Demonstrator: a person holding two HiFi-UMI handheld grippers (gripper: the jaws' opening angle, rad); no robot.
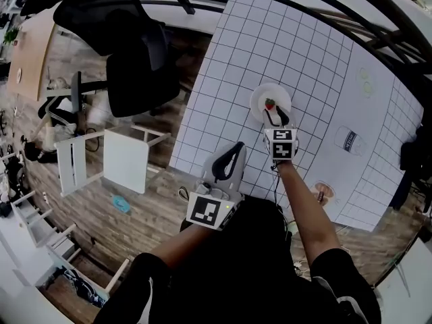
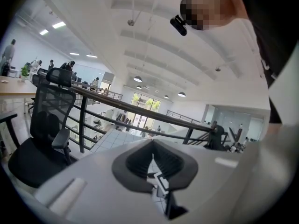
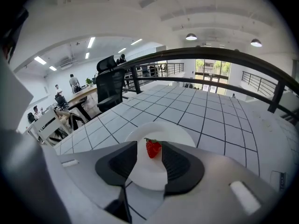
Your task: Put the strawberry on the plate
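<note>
A red strawberry (image 1: 270,104) (image 3: 153,148) lies on a small white plate (image 1: 260,96) (image 3: 175,135) on the gridded white table. My right gripper (image 1: 275,115) (image 3: 149,144) hangs just above the plate's near side, pointing steeply down. It is open: the strawberry shows between its black fingers (image 3: 117,164) with a gap on either side. My left gripper (image 1: 237,148) (image 2: 152,146) is held over the table's near left edge, away from the plate. Its fingertips meet and nothing is between them.
The gridded tabletop (image 1: 297,46) runs back to a dark railing (image 3: 210,55). A canned drink (image 1: 349,140) and a small dish (image 1: 322,190) sit right of the plate. A black office chair (image 1: 138,56) and a white stool (image 1: 121,157) stand off the table's left edge.
</note>
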